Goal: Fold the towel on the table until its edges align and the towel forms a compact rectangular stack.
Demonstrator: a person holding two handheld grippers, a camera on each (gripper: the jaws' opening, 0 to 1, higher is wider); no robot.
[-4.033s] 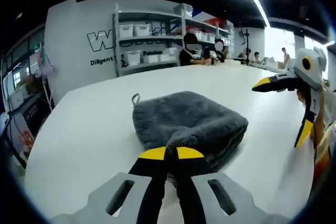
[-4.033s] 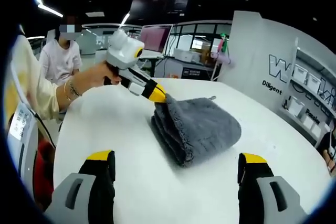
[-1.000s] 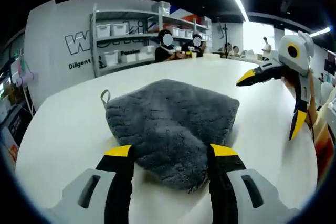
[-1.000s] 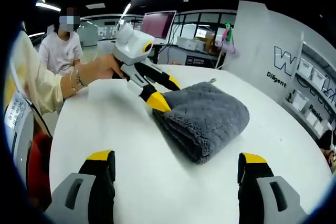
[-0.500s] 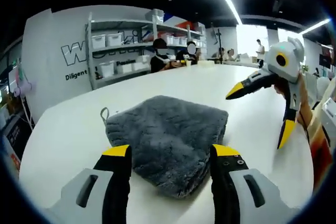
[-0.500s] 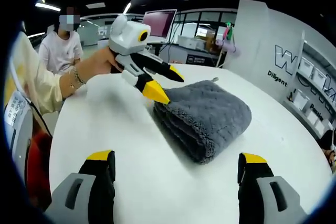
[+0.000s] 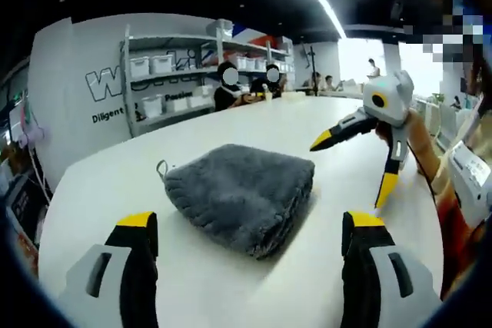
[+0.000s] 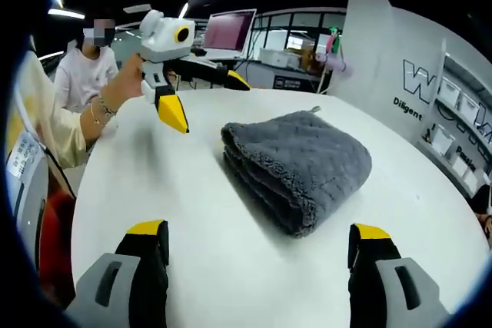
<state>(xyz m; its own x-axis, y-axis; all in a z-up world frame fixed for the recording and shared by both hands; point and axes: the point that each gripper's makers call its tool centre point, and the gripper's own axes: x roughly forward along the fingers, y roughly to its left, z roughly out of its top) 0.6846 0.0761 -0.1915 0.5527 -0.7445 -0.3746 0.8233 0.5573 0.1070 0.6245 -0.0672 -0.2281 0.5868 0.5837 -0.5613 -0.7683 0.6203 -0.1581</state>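
A grey fluffy towel (image 7: pixel 238 193) lies folded into a thick, compact stack on the white round table (image 7: pixel 92 182), with a small hanging loop at one corner. In the left gripper view my left gripper (image 7: pixel 250 222) is open and held back from the towel's near edge, touching nothing. The right gripper (image 7: pixel 354 167) hovers open to the right of the towel. In the right gripper view the towel (image 8: pixel 300 163) shows its layered edges toward me. My right gripper (image 8: pixel 257 230) is open and well short of it. The left gripper (image 8: pixel 206 100) hangs open above the table (image 8: pixel 154 182), off the towel's far-left corner.
Shelves with white bins (image 7: pixel 169 74) stand against a lettered wall behind the table. People (image 7: pixel 228 86) sit at the table's far end. A seated person (image 8: pixel 84 74) and a monitor (image 8: pixel 227 36) are beyond the table. A cream sleeve (image 8: pixel 46 140) is at the left.
My left gripper, shut on the towel's near edge four seconds ago, has opened and drawn back and up from the towel. The towel lies still. The right gripper has stayed open.
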